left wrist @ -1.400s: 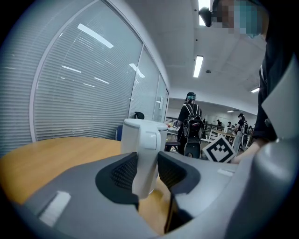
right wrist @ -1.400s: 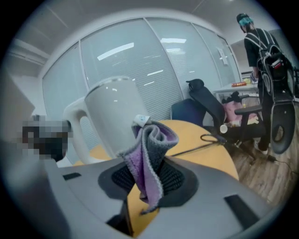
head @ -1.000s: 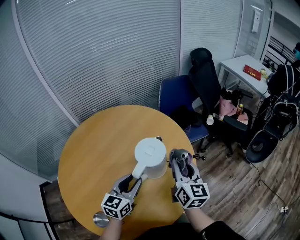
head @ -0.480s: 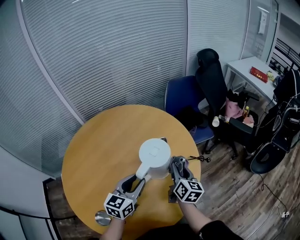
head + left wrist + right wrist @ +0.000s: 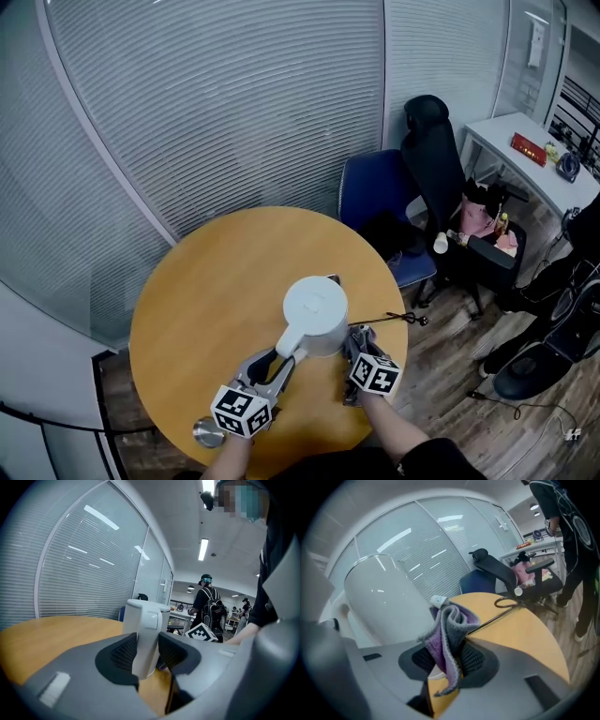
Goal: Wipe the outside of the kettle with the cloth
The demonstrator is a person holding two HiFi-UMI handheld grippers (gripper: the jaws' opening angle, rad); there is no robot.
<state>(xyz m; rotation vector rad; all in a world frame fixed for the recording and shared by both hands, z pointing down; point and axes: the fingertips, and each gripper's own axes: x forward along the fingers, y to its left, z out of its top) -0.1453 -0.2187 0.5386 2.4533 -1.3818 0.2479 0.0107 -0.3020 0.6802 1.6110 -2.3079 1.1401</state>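
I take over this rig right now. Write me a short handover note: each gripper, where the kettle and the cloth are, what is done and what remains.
Left gripper: shut on the handle of the kettle, steadying it.
Right gripper: shut on the cloth, low at the kettle's right side; contact cannot be confirmed.
Kettle: upright on the table, lid on.
Done: both grips are set. How much is wiped cannot be told.
Left: wipe around the outside wall.

The kettle (image 5: 384, 602) is seen as smooth, glossy white plastic. The cloth (image 5: 447, 634) is shown as soft, napped fabric. The round table (image 5: 206, 281) is finished in smooth, matt wood.
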